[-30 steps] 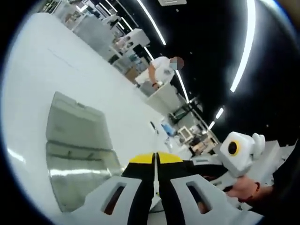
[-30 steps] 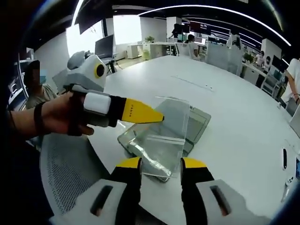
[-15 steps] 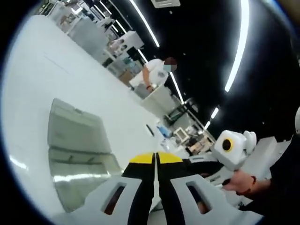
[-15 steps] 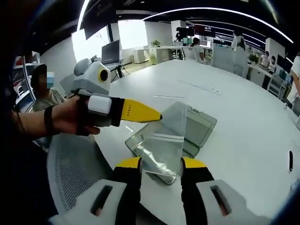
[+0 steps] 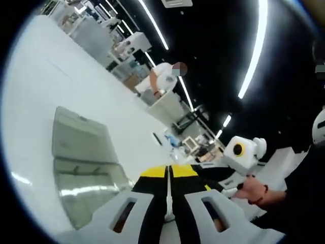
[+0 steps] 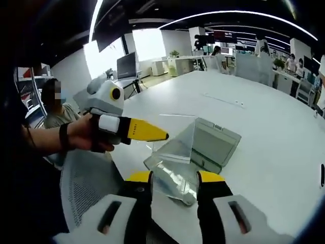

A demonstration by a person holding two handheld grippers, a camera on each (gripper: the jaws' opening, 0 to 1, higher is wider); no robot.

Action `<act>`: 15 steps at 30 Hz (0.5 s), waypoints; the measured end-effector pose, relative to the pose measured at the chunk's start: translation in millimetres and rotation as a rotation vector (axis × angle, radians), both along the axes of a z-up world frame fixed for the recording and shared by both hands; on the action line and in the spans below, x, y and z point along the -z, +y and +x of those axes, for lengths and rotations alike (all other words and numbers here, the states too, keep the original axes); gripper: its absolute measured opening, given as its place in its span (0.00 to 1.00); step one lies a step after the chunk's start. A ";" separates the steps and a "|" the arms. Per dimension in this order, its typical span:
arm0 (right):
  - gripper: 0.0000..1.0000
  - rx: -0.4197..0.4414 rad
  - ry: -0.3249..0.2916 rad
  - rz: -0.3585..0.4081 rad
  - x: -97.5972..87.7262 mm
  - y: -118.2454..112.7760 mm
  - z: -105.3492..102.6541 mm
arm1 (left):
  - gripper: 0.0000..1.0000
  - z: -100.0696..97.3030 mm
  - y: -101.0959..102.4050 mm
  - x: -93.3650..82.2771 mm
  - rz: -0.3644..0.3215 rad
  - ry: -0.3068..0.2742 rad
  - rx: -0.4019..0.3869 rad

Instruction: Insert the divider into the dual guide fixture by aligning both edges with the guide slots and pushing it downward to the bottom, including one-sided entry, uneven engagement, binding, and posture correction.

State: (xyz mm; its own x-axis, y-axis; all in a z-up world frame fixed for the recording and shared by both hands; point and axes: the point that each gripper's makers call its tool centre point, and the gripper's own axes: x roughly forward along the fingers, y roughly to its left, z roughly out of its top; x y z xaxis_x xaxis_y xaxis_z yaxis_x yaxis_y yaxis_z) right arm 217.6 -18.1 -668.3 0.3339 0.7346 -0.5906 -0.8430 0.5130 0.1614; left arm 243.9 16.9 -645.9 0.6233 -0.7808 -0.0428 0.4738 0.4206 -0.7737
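Note:
The divider (image 6: pixel 175 140), a clear thin sheet, hangs tilted in the air above the near end of the fixture. My left gripper (image 6: pixel 161 135) comes in from the left, its yellow tips shut on the sheet's left edge. The dual guide fixture (image 6: pixel 210 145), a flat clear-and-grey tray, lies on the white table (image 6: pixel 264 127). My right gripper (image 6: pixel 174 182) is open below the sheet, with nothing between its jaws. In the left gripper view the left gripper (image 5: pixel 168 170) is shut on the divider seen edge-on, the fixture (image 5: pixel 81 157) lies to its left, and the right gripper (image 5: pixel 238 162) is at the right in a hand.
A grey mesh chair (image 6: pixel 86 183) stands at the table's near edge, and a person (image 6: pixel 53 109) sits behind it. A small dark object (image 6: pixel 322 175) lies near the table's right edge. Desks, screens and people fill the room beyond, among them a person in white (image 5: pixel 165 76).
The left gripper has turned the divider, which now looks narrower and more slanted in the right gripper view. The right gripper has drawn back a little, so the fixture looks farther off.

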 end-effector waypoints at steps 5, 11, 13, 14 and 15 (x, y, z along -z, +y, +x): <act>0.33 -0.024 0.014 0.078 -10.2 7.6 -4.3 | 0.00 -4.7 -0.5 -4.3 -0.019 -0.013 0.013; 0.32 -0.026 0.030 0.090 -10.6 7.4 -4.0 | 0.00 -12.5 -1.1 -10.1 -0.064 -0.027 0.037; 0.32 -0.031 0.040 0.108 -12.8 8.7 -5.5 | 0.00 -15.6 -2.6 -11.6 -0.067 -0.035 0.053; 0.32 -0.042 0.049 0.126 -14.7 10.7 -7.5 | 0.00 -16.8 -3.1 -12.3 -0.070 -0.039 0.059; 0.32 -0.052 0.058 0.135 -15.4 12.1 -9.5 | 0.00 -18.1 -3.6 -12.9 -0.076 -0.040 0.066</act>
State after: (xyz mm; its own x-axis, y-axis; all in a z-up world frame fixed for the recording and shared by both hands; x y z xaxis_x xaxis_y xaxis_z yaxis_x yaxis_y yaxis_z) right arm 208.1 -6.0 -652.9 0.2613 0.8241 -0.5026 -0.8553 0.4390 0.2752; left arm 225.8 13.2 -633.1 0.5701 -0.8205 0.0423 0.5300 0.3278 -0.7821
